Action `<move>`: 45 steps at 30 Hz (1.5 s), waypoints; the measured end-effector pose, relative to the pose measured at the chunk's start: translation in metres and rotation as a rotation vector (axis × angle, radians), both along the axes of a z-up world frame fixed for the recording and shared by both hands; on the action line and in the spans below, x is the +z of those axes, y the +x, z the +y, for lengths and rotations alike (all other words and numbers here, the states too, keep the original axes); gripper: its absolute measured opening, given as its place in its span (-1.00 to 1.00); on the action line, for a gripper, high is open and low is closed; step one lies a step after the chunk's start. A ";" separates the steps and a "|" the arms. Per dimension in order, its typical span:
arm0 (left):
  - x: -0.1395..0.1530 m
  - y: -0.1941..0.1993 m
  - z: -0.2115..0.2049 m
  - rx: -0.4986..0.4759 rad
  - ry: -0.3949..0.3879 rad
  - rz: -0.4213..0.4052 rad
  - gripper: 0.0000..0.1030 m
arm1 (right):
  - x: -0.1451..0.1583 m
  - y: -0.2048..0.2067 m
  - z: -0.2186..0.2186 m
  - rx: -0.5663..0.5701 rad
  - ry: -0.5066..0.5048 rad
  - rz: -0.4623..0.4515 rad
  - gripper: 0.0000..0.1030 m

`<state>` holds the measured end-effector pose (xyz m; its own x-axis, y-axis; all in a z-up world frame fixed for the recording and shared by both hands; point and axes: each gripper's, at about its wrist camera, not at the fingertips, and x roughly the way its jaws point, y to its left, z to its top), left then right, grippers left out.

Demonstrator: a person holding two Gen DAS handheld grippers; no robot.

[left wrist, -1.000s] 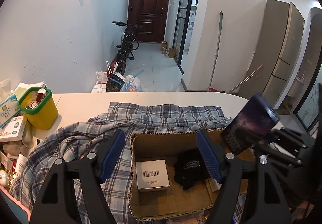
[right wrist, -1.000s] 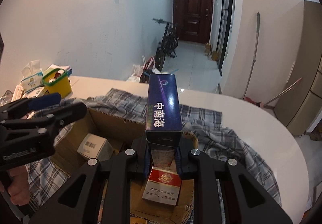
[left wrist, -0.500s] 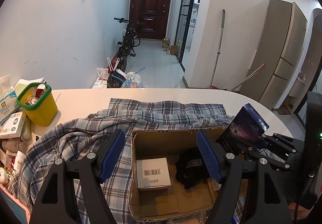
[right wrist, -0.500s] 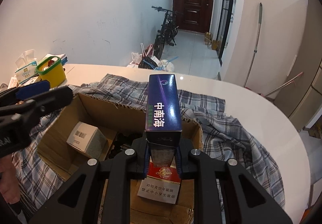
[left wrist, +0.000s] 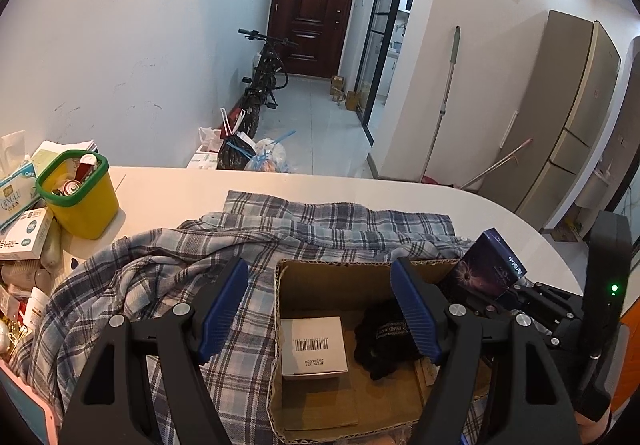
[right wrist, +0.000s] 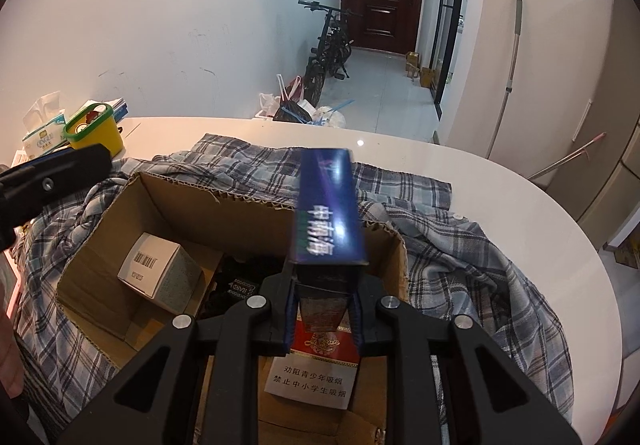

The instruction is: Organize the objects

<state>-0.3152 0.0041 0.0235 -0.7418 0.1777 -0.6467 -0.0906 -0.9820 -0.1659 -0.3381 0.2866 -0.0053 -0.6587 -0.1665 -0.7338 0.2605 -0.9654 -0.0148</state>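
Over the cardboard box (right wrist: pixel 168 213) | right gripper (right wrist: pixel 322 319) clamps blue cigarette carton (right wrist: pixel 330 221) | left gripper (left wrist: pixel 320 309) spread, holding nothing

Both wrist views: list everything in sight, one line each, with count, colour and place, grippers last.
cardboard box: one, brown, open, on the shirt
plaid shirt: one, blue-grey, spread under the box
table: one, white, rounded edge
white carton: one, barcode label, inside the box, left side
black cloth item: one, inside the box, middle
red cigarette pack: one, red and white, inside the box, near side
blue cigarette carton: one, dark blue, held over the box
yellow bin: one, green rim, table's left end
tissue pack: one, beside the bin
bicycle: one, black, hallway
door: one, dark brown, hallway end
left gripper: open, over the box
right gripper: shut on the blue carton
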 end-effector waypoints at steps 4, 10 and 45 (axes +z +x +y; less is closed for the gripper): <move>0.005 0.002 0.000 -0.005 -0.013 0.014 0.47 | 0.008 0.003 0.005 -0.010 -0.031 0.056 0.07; 0.026 0.013 -0.015 0.044 -0.010 0.086 0.47 | 0.037 0.023 0.009 -0.086 0.030 0.255 0.27; 0.154 0.185 -0.036 0.066 0.073 0.724 1.00 | 0.168 0.165 0.030 -0.086 -0.338 0.718 1.00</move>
